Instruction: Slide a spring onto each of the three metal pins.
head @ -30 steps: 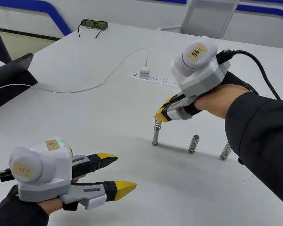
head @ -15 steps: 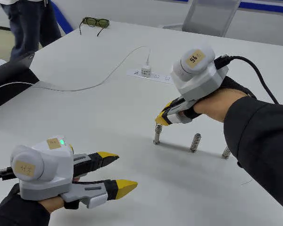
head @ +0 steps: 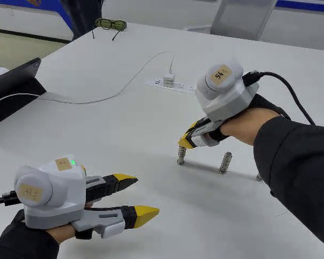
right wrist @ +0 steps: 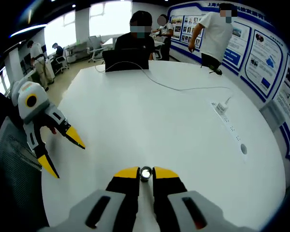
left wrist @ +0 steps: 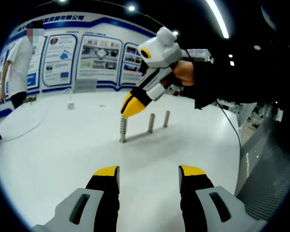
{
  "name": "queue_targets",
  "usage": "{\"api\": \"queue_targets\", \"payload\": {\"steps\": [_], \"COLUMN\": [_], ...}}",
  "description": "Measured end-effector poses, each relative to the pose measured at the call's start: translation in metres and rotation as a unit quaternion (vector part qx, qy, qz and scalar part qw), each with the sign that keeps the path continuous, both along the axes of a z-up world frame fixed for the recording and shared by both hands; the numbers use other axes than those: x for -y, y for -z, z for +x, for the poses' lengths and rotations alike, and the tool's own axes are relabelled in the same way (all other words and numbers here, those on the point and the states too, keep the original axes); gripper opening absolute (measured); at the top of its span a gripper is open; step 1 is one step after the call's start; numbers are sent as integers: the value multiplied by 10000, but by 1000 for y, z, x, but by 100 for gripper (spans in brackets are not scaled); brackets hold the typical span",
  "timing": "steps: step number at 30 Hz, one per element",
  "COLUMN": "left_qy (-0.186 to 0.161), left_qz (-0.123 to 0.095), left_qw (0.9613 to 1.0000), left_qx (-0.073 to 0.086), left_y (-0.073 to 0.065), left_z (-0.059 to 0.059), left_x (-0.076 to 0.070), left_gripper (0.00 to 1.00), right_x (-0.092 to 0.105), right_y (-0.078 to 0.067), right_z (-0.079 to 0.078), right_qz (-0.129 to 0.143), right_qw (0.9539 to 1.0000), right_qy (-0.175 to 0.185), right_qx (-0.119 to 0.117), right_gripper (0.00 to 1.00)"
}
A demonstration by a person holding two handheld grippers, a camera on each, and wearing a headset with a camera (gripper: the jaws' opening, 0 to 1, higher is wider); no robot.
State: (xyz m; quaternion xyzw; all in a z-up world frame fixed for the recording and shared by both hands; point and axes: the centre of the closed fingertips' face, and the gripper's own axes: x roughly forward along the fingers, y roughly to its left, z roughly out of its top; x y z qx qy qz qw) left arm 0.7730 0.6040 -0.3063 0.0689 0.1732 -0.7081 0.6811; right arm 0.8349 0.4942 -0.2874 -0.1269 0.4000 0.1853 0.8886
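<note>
Right gripper nipping the spring on the first pin, left one just hanging out

A bit right of centre in the head view, the right-hand grey gripper with yellow tips (head: 185, 143) points down with its tips almost together, pinching the top of the coiled metal spring (head: 181, 152). That spring sits around the upright metal pin (head: 180, 162) on the white table (head: 113, 135). In the right gripper view, the coil's round end is squeezed right between the two tips at bottom centre. To the right stand a second spring-covered pin (head: 225, 162) nearby and a third spring-covered pin (head: 258, 177) half behind the dark sleeve (head: 297, 167). The left-hand grey gripper (head: 142, 196) hovers at lower left with its jaws wide apart, holding nothing.
</note>
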Motion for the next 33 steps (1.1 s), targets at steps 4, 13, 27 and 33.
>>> {"api": "queue_targets", "payload": {"steps": [4,13,27,33], "left_qy": [0,18,41,37], "left_qz": [3,26,46,46], "left_qw": [10000,10000,10000,10000], "left_qx": [-4,2,-7,-12], "left_y": [0,0,2,2], "left_z": [-1,-1,-2,-2], "left_x": [0,1,1,0], "left_gripper": [50,50,50,50], "right_x": [1,1,2,1], "right_y": [3,8,18,19], "right_z": [0,-1,-2,-2], "right_qz": [12,31,35,51], "right_qw": [10000,10000,9999,9999], "right_qy": [19,47,76,87], "right_qx": [-27,-59,-141,-120], "right_gripper": [12,12,12,12]}}
